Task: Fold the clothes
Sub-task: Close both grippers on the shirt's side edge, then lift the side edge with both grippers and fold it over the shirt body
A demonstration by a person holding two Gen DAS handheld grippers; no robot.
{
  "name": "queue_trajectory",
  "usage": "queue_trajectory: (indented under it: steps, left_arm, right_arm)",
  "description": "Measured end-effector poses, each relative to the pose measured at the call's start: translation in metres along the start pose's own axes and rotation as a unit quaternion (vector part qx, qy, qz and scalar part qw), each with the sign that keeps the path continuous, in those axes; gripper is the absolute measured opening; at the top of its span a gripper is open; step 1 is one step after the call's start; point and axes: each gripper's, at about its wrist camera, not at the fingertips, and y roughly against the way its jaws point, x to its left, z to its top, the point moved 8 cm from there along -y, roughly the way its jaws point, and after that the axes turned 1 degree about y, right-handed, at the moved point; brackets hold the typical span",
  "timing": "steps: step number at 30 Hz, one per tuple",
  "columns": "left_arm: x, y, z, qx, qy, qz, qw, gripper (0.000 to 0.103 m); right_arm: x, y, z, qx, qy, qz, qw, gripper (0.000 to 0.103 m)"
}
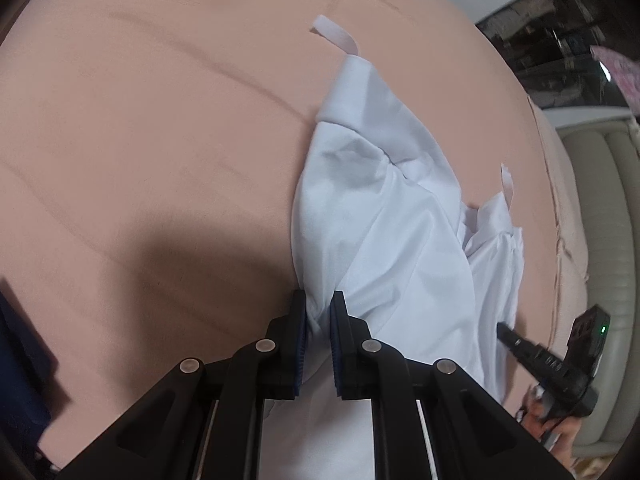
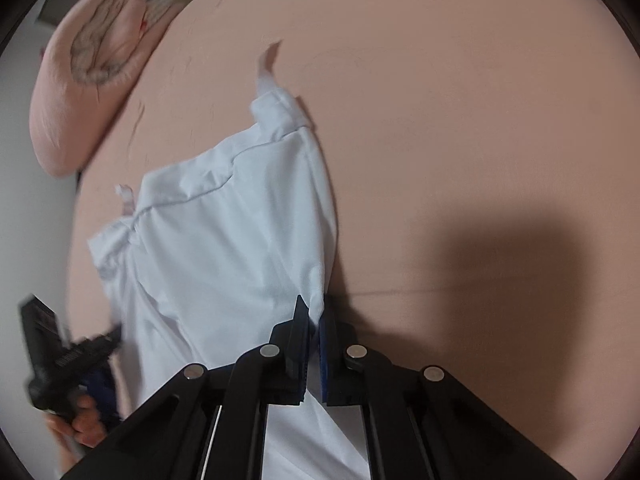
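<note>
Your left gripper [image 1: 320,312] is closed down narrow on a bunched fold of the white garment [image 1: 384,216], cloth pinched between its blue pads. Your right gripper [image 2: 316,316] is pinched nearly shut on the garment's other near edge, a thin bit of fabric caught between the pads.

The garment lies rumpled on the pink bedsheet [image 1: 160,140], running from your grippers at 6 o'clock up toward 12 to 1 o'clock, with a white strap [image 1: 336,34] trailing off its far end and a pillow [image 2: 88,92] at 10 o'clock in the right wrist view.

The risks, as I judge them:
- The right grip looks shallow; a pull could slip the cloth free.
- The left gripper holds a wad, so layers may fold unevenly.
- The loose strap could drag or tuck under.
</note>
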Motion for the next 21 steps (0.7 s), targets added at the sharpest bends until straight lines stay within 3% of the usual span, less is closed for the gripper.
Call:
queue_trajectory:
  steps: [3,6,12,17,19,21]
  left_arm:
    - [-0.004,0.001,-0.003,-0.008,-0.015,0.027,0.9995,0.009]
    - [-0.018,0.001,-0.009,-0.025,-0.076,0.093,0.9924,0.010]
    - [-0.039,0.003,-0.017,-0.056,-0.174,0.197,0.9632,0.005]
    - [-0.040,0.015,-0.013,-0.080,-0.252,0.269,0.9260,0.004]
    - [-0.020,0.030,-0.022,-0.083,-0.264,0.280,0.9194,0.004]
    - [0.043,0.072,-0.052,-0.086,-0.270,0.291,0.9138,0.004]
  right_arm:
    - [0.013,-0.003,-0.002,-0.006,0.052,-0.056,0.997,0.000]
    - [0.026,-0.004,-0.004,-0.012,0.103,-0.112,0.988,0.000]
    - [0.054,-0.005,-0.005,-0.024,0.206,-0.222,0.953,0.000]
    - [0.066,-0.008,-0.011,-0.042,0.296,-0.300,0.906,0.000]
    - [0.062,-0.005,-0.012,-0.048,0.300,-0.308,0.902,0.000]
    - [0.055,0.000,-0.007,-0.050,0.284,-0.304,0.908,0.000]
